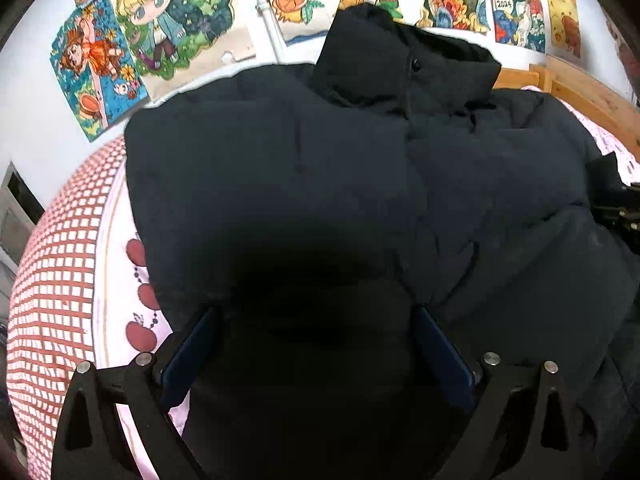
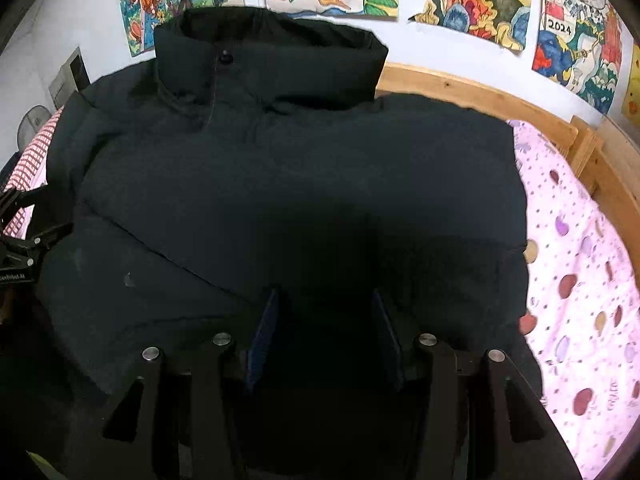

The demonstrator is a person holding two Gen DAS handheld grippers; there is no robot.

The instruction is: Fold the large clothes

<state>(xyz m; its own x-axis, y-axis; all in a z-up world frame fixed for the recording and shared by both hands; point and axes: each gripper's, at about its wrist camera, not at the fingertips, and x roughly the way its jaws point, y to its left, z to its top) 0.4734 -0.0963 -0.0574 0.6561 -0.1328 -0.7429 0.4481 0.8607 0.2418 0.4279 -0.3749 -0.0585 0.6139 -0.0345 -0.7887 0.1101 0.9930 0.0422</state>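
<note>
**Puffy coat, two open grippers at the hem**

While both grippers hang over its lower part, the black padded jacket (image 1: 320, 168) lies face up on the bed (image 1: 60, 280), collar (image 1: 404, 64) at the far end toward the wall of drawings (image 1: 140, 40), hem nearest the cameras.

Ahead of the left gripper (image 1: 316, 344) is the jacket's lower body; its jaws stand well apart, dark cloth filling the gap between them, and I cannot tell whether the pads touch it. The right gripper (image 2: 324, 336) sits over the hem too, jaws partly open and not visibly pinching anything. Each tool shows at the other's side edge.

Judging by the quilted bulk, this coat is soft, thick and springy rather than heavy; a fold will likely puff back up, and the smooth shell may slide in the pads. A deep bite on the hem corners, or on a sleeve lying across the front, probably holds best, taking several layers rather than the outer skin alone.
</note>
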